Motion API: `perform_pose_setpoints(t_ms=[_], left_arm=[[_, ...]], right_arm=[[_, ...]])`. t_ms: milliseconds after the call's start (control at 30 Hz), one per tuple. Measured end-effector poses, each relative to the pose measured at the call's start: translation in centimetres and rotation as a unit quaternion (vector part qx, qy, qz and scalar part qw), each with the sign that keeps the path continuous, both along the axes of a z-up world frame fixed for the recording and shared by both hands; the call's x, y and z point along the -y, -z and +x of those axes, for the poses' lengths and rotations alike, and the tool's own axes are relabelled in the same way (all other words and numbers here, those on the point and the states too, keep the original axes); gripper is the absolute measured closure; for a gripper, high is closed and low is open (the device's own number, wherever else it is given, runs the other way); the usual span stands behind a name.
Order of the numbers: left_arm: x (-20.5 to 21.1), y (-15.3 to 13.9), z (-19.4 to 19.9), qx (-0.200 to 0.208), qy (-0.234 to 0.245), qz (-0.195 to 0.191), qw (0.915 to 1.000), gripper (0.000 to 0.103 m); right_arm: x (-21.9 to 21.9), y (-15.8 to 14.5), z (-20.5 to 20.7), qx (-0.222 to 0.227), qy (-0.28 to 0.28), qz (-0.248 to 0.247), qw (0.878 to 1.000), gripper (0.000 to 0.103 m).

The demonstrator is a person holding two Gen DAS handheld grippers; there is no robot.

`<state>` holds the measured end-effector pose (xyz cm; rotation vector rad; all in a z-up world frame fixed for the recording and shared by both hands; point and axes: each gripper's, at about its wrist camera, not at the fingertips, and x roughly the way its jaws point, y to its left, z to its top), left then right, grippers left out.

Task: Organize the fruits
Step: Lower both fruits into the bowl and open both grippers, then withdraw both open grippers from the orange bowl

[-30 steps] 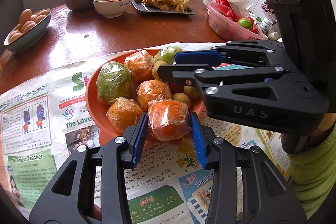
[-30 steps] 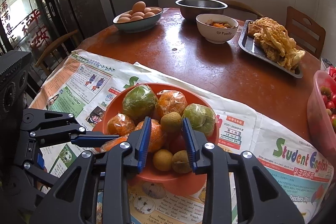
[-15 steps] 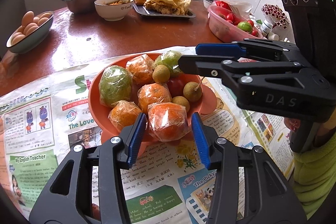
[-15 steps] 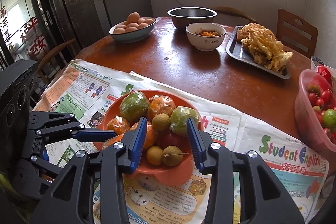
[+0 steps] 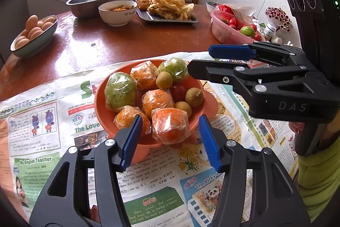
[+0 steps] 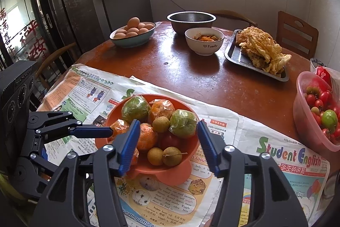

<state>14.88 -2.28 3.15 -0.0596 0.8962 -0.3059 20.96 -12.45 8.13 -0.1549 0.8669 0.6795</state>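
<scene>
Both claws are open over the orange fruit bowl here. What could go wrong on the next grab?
1. The wrapped orange sits at the rim of the orange bowl, nearest the left claw; a nudge could roll it onto the newspaper.
2. Its plastic wrap looks slippery, so the grip may slide.
3. The right claw hovers close by; the two could collide over the tightly piled fruit.

glossy clear plastic film wraps the oranges (image 5: 170, 126) in a smooth matt orange plastic bowl (image 5: 99, 99), set on printed newspaper (image 6: 276, 163) over a shiny reddish wooden table (image 6: 191, 78) in mid frame.
</scene>
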Motion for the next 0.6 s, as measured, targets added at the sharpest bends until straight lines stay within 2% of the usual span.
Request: perform_pose_setpoints(t_ms=[100,600], left_arm=[[0.0,-0.1,-0.1,0.002,-0.001,0.001,1.0000,0.054],[-0.5,-1.7,-1.4,0.026,-0.025,0.003,0.9994,0.024]], right_arm=[[0.0,-0.5,-0.4,0.005,-0.001,0.004,1.000,0.041],[0.5,-2.9,-2.4,0.037,0.007,0.016,0.999,0.019]])
